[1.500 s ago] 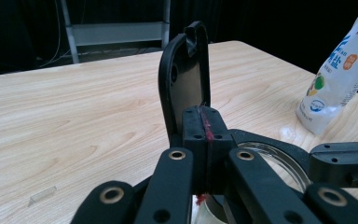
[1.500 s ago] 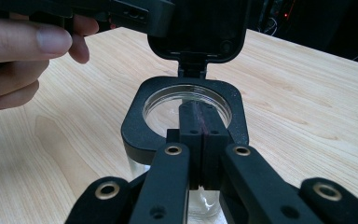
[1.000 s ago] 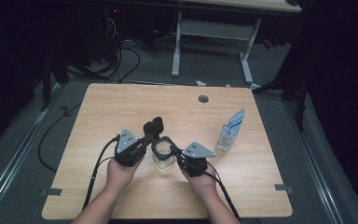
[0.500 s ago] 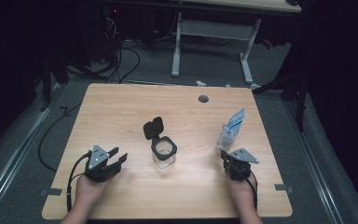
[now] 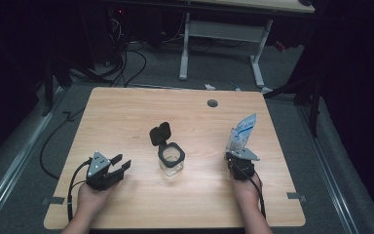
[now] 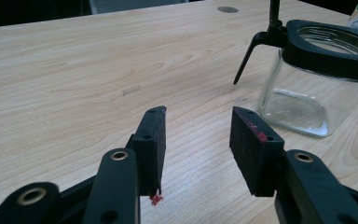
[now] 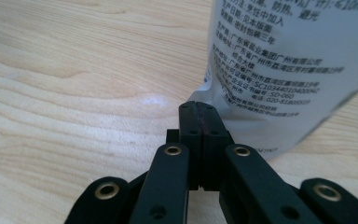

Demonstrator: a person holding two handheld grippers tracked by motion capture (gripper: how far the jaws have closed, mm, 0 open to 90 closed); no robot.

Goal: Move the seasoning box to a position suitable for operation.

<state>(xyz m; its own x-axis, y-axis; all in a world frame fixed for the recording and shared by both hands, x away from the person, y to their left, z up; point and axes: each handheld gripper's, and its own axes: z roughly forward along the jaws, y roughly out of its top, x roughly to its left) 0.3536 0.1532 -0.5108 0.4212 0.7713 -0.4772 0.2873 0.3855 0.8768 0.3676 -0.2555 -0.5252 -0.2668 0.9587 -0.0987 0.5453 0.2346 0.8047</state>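
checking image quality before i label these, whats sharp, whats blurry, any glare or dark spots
High view: the table is evenly lit, the floor around it falls into near black, and a soft glare patch sits by the glass jar. Left gripper view: the jar and wood grain are sharp, the left gripper slightly soft. Right gripper view: the pouch print blurs toward the top; the right gripper is fairly crisp.

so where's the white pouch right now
In the high view the white pouch stands upright on the table's right side, just beyond the shut right gripper and to the right of the open glass jar.
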